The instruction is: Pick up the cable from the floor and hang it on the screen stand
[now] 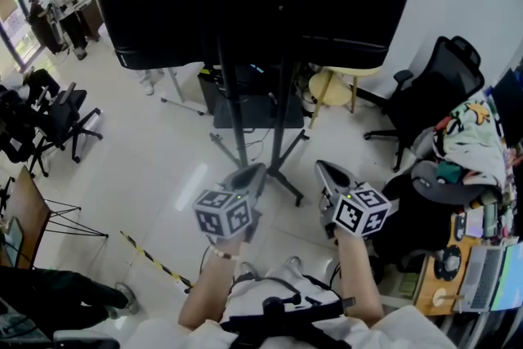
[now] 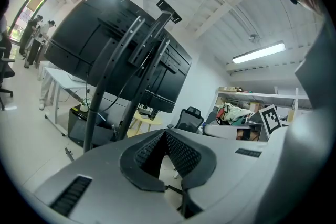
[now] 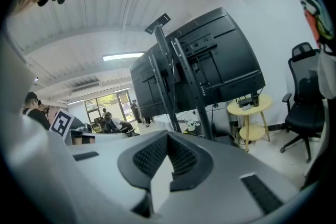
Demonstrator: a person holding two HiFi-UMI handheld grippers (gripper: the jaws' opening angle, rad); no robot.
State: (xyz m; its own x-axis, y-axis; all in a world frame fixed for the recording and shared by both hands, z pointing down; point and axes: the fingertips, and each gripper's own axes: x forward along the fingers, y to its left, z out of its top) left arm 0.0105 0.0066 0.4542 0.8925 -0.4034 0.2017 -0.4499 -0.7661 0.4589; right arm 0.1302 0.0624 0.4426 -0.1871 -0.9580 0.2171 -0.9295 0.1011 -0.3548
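**Both claws shut, cable down on the floor**

The grey left gripper [image 1: 252, 176] and grey right gripper [image 1: 329, 174] both have their jaws pressed together with nothing pinched, side by side above the pale floor. Just ahead is the black metal screen stand [image 1: 237, 118]. The only cable I can spot is a thin dark cable [image 1: 255, 145] lying by its feet.
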